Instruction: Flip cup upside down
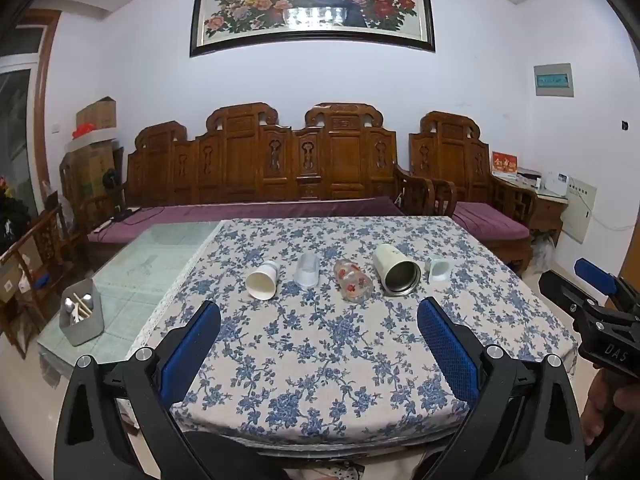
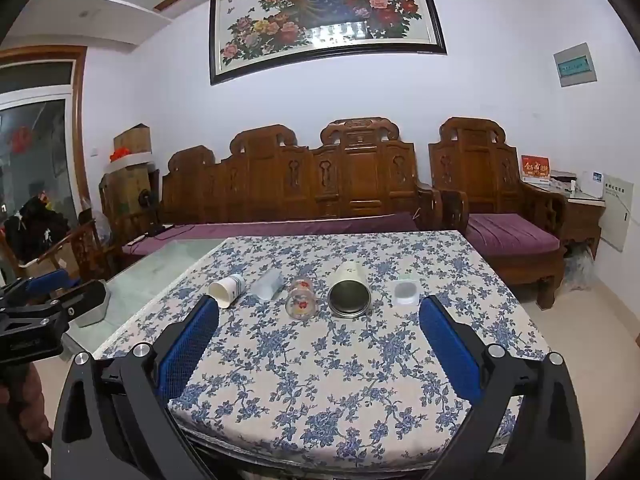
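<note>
Several cups lie on their sides in a row on the floral tablecloth [image 1: 320, 340]: a white paper cup [image 1: 263, 280], a clear plastic cup [image 1: 307, 270], a glass with red flowers [image 1: 354, 282], a cream steel-lined mug [image 1: 397, 270] and a small pale cup [image 1: 439, 269]. The same row shows in the right wrist view: paper cup [image 2: 226, 289], clear cup [image 2: 268, 285], flowered glass [image 2: 302, 299], mug [image 2: 349, 291], pale cup [image 2: 405, 292]. My left gripper [image 1: 319, 312] is open and empty, short of the row. My right gripper [image 2: 319, 310] is open and empty, near the flowered glass and mug.
A grey holder with utensils [image 1: 81, 312] stands on the bare glass part of the table [image 1: 152, 264] at left. A carved wooden sofa [image 1: 280, 160] with purple cushions runs behind the table. The right gripper shows at the left view's right edge [image 1: 600, 304].
</note>
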A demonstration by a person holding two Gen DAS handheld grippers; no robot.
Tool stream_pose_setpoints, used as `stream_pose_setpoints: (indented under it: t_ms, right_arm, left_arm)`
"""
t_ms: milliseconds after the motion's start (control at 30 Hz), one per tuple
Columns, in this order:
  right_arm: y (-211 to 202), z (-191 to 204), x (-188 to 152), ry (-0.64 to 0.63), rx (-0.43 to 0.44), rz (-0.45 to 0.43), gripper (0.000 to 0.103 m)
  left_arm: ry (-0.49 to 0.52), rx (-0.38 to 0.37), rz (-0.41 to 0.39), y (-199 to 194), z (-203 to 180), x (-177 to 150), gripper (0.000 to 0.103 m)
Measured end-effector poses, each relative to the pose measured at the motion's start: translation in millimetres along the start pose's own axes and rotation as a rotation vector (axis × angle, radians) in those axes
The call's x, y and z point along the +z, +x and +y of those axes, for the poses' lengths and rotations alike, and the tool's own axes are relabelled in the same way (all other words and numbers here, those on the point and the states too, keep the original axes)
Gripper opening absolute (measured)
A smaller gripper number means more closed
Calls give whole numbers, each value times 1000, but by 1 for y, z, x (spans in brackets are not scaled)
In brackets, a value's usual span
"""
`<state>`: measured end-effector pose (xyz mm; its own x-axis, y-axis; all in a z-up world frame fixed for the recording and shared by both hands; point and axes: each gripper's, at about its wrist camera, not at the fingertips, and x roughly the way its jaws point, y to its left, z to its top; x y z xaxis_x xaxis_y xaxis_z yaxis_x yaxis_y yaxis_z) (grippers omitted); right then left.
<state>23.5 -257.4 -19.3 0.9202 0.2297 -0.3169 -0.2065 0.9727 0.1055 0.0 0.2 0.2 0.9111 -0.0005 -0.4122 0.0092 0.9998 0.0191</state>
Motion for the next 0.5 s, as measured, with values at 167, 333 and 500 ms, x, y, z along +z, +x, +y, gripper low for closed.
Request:
stream_pose_setpoints:
  t_ms: [167, 333, 500]
  right_arm:
    - [1, 1, 0, -2, -3, -1, 101]
    - [2, 2, 0, -4, -3, -2, 101]
    - [2, 1, 0, -3, -2, -1, 101]
  left_arm:
    - [-1, 0, 0, 0, 0, 0, 95]
    - [-3, -3, -4, -2, -2, 2, 95]
    - [-5, -4, -7, -4, -3, 4, 95]
